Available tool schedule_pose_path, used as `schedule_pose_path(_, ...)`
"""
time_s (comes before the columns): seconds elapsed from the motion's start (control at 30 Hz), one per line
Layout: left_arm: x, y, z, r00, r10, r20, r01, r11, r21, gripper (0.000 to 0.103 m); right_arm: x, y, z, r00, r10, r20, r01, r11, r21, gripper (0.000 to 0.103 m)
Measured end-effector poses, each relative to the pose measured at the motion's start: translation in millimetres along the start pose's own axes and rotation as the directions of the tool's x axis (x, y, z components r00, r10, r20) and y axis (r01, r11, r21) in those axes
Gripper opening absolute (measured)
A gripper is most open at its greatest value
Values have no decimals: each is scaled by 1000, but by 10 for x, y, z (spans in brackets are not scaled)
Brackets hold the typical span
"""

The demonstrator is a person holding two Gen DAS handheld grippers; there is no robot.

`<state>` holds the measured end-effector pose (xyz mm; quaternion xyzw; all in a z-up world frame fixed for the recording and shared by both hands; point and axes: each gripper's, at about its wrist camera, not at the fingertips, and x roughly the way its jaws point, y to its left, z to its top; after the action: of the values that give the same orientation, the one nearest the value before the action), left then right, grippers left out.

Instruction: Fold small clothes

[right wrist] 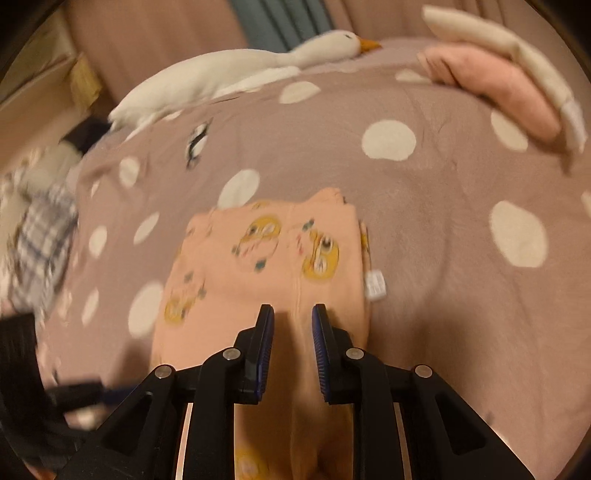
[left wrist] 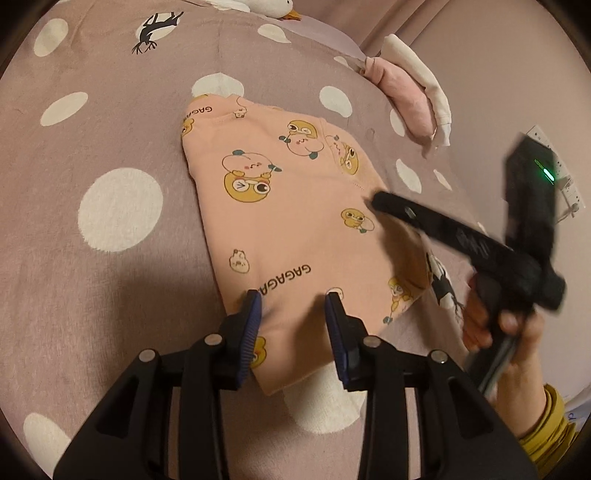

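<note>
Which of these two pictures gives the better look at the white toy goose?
The right wrist view: the goose lies there whole, body, neck and orange beak. The left wrist view catches only its head at the top edge.

Left gripper (left wrist: 293,301) hangs over the folded peach garment (left wrist: 295,221), jaws apart, right gripper (left wrist: 380,201) touching its edge.

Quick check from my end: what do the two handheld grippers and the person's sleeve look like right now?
Both are matte black plastic. The left gripper and right gripper each have two flat fingers with ribbed blue pads and round silver pivot pins on angular black linkages. Seen from the left wrist, the right one has a black pistol-style handle and a box on top with a green light. The sleeve is mustard yellow, ribbed.
</note>
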<state>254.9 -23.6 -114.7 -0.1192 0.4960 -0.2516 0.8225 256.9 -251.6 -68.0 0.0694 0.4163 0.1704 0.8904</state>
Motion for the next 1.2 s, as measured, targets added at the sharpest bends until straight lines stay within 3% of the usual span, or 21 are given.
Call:
schedule_pose_path(0.2, -25, -16, -54, 1000, 21, 0, -21, 1000, 0, 37, -162, -20, -309, 998, -51, -36, 48, 995, -90, 21)
schedule_pose_path(0.6, -56, -15, -134, 999, 34, -22, -34, 999, 5, 41, -245, -81, -468, 999, -18, -52, 17, 1000, -17, 21)
schedule_pose_path(0.7, -71, -2, -162, 999, 44, -22, -44, 999, 2, 50, -296, -132, -483, 999, 11, -48, -10, 1000, 21, 26)
schedule_pose_path(0.77, -75, 29, -182, 999, 45, -25, -45, 999, -11, 59, -319, -180, -496, 998, 34, -53, -32, 998, 50, 37)
schedule_pose_path(0.9, -80, 141, -202, 999, 15, -37, -17, 998, -60, 62, -339, -306, -521, 994, 97, -49, -90, 987, 135, 42)
schedule_pose_path(1.0, -89, 203, -174, 999, -24, -42, 20, 995, -100, 64, -318, -447, -514, 986, 165, -37, -152, 960, 235, 53)
schedule_pose_path(1.2, -55, 397, -87, 988, -147, -38, 135, 963, -234, 69, -212, -617, -468, 966, 259, -14, -235, 899, 370, 53)
